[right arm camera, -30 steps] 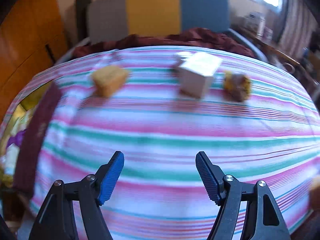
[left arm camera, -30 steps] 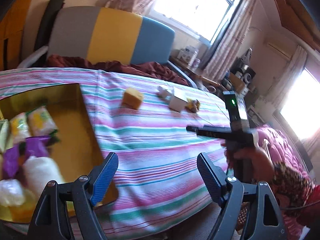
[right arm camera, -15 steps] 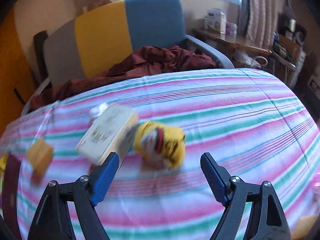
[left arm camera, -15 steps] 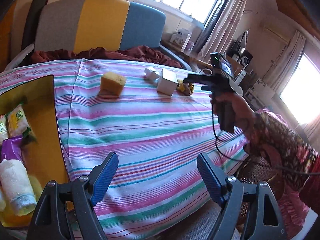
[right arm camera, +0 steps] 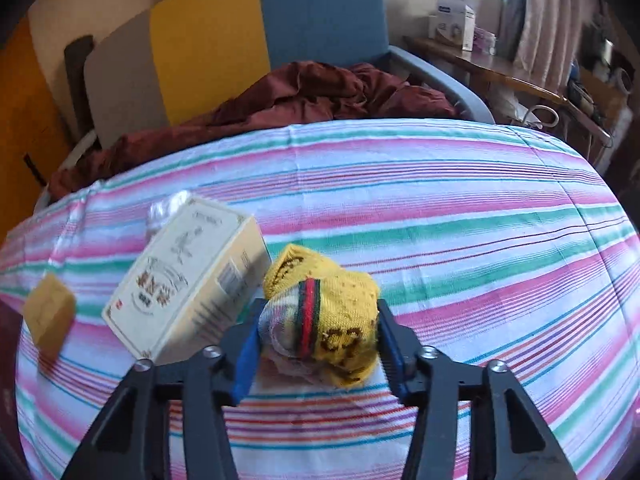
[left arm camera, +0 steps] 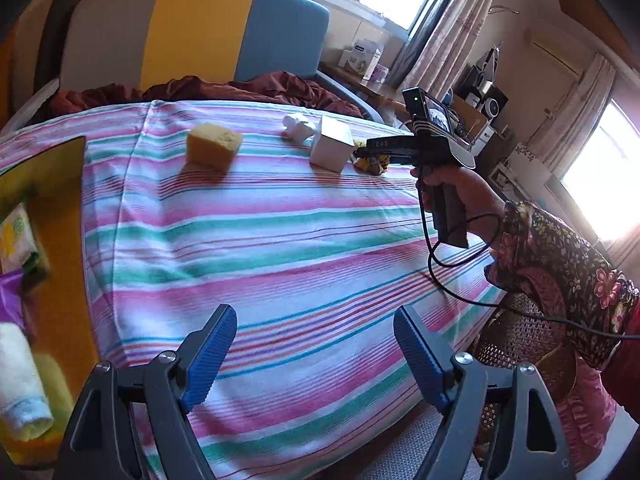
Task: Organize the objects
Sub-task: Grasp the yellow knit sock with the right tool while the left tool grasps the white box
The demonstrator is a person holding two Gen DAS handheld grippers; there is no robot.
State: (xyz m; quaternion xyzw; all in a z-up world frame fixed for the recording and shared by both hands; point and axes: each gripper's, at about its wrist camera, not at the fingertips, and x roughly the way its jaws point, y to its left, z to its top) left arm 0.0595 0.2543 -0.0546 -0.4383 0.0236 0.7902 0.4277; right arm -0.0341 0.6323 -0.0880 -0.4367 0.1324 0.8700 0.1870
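Right gripper (right arm camera: 318,336): its jaws have just been closing and now pinch the yellow sock bundle (right arm camera: 324,316) from both sides – blue pads pressed into the knit.
Sock bundle: sits on the striped cloth (right arm camera: 440,208), dead centre between the jaws, at twelve o'clock from the gripper's body; its long axis runs roughly across the jaws, so the pads bear on its two ends.
Neighbour: the cream carton (right arm camera: 188,276) lies at ten o'clock from the bundle, touching or just beside it – I cannot tell which.
Sponge (right arm camera: 50,314): well apart, at nine o'clock.
Left gripper (left arm camera: 316,350): jaws spread, nothing between them, hovering over bare cloth near the front edge.
Golden tray (left arm camera: 60,216): at nine o'clock from the left gripper, already holding packets and a rolled white towel (left arm camera: 20,380).
Nearer hand: the right, plainly; the left is well apart from the bundle.
Coming move, as I judge it: lift clear of the carton, then carry toward the tray.
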